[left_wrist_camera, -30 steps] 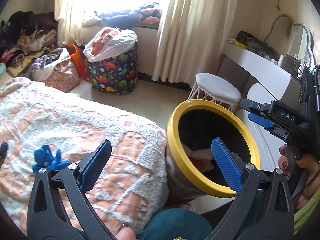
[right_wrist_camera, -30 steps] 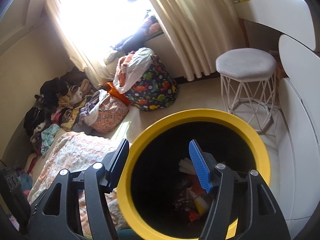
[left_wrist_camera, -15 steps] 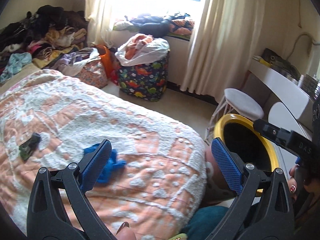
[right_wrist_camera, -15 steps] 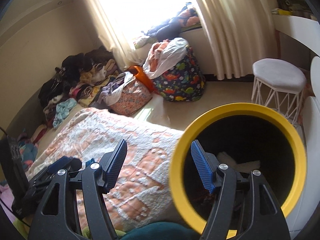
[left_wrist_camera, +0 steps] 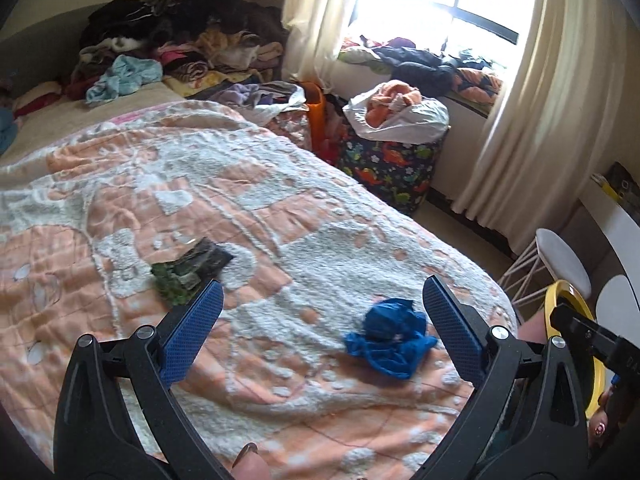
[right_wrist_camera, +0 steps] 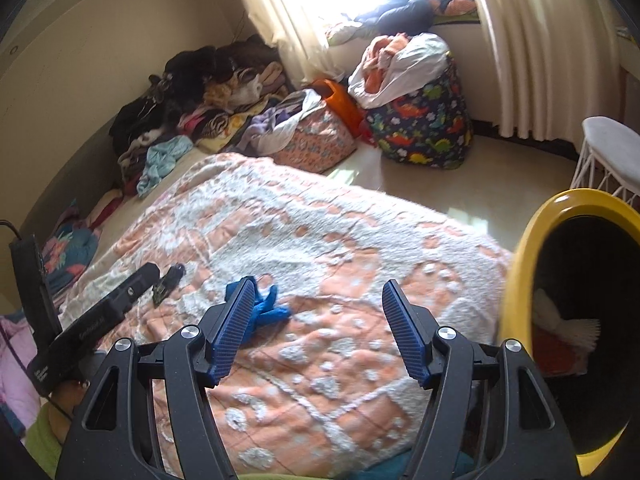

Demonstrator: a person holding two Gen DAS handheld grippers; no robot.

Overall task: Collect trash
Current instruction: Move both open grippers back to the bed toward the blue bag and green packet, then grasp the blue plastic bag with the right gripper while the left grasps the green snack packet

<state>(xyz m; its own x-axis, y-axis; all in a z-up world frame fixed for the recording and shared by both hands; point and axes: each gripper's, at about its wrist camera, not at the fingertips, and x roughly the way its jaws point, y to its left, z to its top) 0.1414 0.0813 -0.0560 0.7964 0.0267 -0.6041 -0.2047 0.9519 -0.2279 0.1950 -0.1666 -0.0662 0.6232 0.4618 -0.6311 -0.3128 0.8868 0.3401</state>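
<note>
Both the left gripper [left_wrist_camera: 320, 320] and right gripper [right_wrist_camera: 318, 312] are held spread and empty above the bedspread [left_wrist_camera: 280, 208], where a blue wrapper [left_wrist_camera: 390, 340] and a green wrapper [left_wrist_camera: 188, 268] are lying.

Sunlit curtained window [left_wrist_camera: 460, 12], patterned bedspread [left_wrist_camera: 240, 208], white stool [right_wrist_camera: 612, 148].

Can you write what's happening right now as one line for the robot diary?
left gripper: open, empty, over bed | right gripper: open, empty | blue wrapper, green wrapper: on blanket | yellow bin: beside bed
</note>
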